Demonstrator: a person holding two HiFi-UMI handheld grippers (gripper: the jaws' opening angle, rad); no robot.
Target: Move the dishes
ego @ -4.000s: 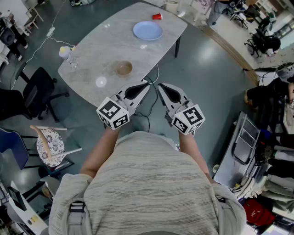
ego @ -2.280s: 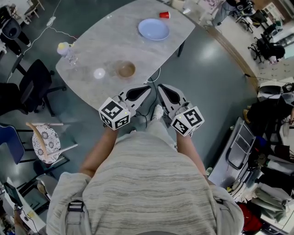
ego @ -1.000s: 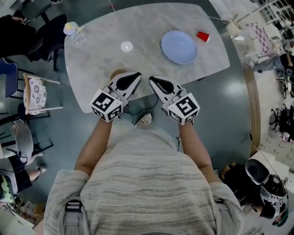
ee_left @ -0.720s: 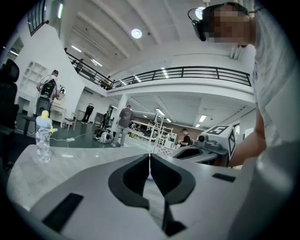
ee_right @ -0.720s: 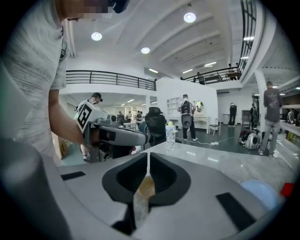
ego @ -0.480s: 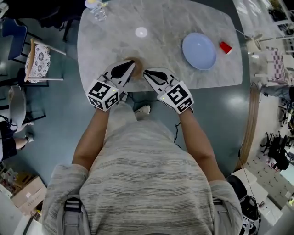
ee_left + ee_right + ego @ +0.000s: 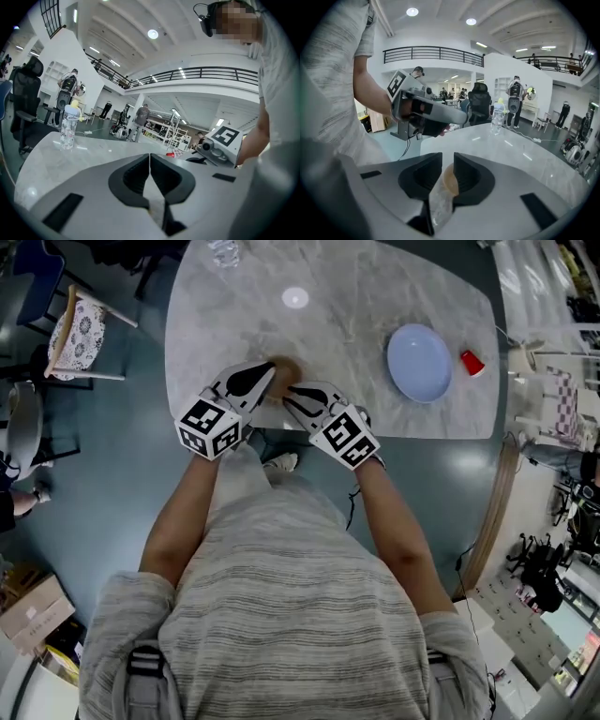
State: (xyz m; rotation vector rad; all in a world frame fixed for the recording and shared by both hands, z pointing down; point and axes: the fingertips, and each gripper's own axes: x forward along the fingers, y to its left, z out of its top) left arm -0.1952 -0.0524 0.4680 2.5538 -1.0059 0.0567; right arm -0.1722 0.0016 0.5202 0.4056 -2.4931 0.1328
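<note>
A brown bowl (image 7: 287, 368) sits near the front edge of the marble table (image 7: 356, 296), partly covered by both grippers. My left gripper (image 7: 268, 372) is over the bowl's left side; its jaws meet in a thin line, so the left gripper (image 7: 149, 157) is shut and empty. My right gripper (image 7: 287, 399) reaches in from the right. In its own view, the right gripper (image 7: 447, 157) stands open by a narrow gap through which the bowl (image 7: 450, 180) shows below. A pale blue plate (image 7: 419, 362) lies farther right.
A red cup (image 7: 472, 363) stands beside the plate and a small white disc (image 7: 294, 298) lies mid-table. A clear bottle (image 7: 69, 126) stands at the far end. Chairs (image 7: 80, 329) stand left of the table, and the floor lies just behind the front edge.
The person has walked up to the table and the view has swung round. Both grippers went from over the floor to over the bowl at the front edge.
</note>
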